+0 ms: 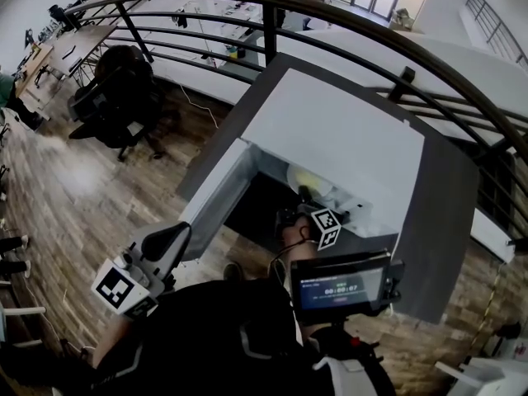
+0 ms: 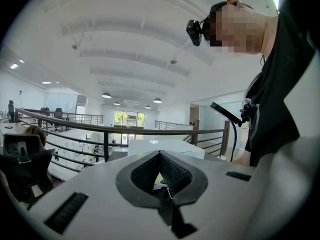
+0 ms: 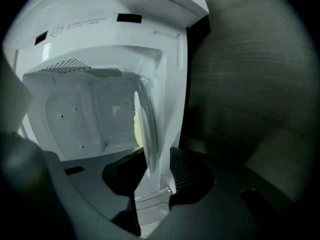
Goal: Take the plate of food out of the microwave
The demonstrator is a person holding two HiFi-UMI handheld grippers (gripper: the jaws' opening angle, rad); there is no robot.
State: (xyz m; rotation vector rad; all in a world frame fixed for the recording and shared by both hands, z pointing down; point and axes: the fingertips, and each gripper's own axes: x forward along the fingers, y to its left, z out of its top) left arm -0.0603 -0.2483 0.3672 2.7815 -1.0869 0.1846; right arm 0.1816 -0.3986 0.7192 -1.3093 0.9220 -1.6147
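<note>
The white microwave stands on a grey table with its door swung open to the left. Inside lies a pale plate with yellowish food. My right gripper reaches into the cavity. In the right gripper view the plate's rim runs edge-on between the pads of the right gripper, a pale strip still showing beside the right pad; a bit of yellow food peeks past it. My left gripper hangs low at the left, away from the microwave; it is shut and empty.
A dark curved railing runs close behind the microwave, with an office floor far below. A phone-like screen is mounted near my right hand. A black office chair stands at the left on the wooden floor.
</note>
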